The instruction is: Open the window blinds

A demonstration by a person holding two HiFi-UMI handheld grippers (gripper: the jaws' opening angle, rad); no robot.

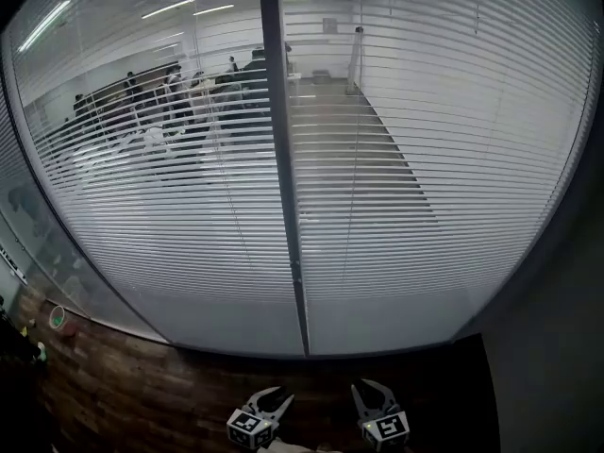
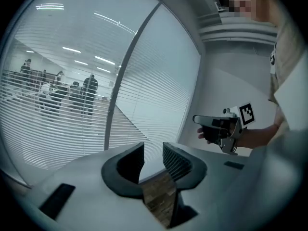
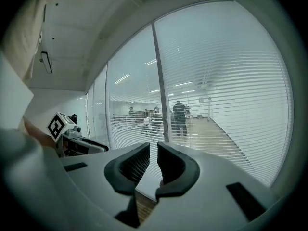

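Window blinds (image 1: 406,159), and neither gripper is touching them! Left gripper (image 2: 153,153): jaws slightly apart, nothing between. Right gripper (image 3: 153,150): jaws narrow, also empty. Both hover low over the wooden floor (image 1: 142,394), while the blinds hang lowered either side of the dark mullion (image 1: 283,177).

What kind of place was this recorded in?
Probably an office: tall glass walls hung with slatted blinds, people standing in a strip-lit open room beyond, and a dark wood floor.
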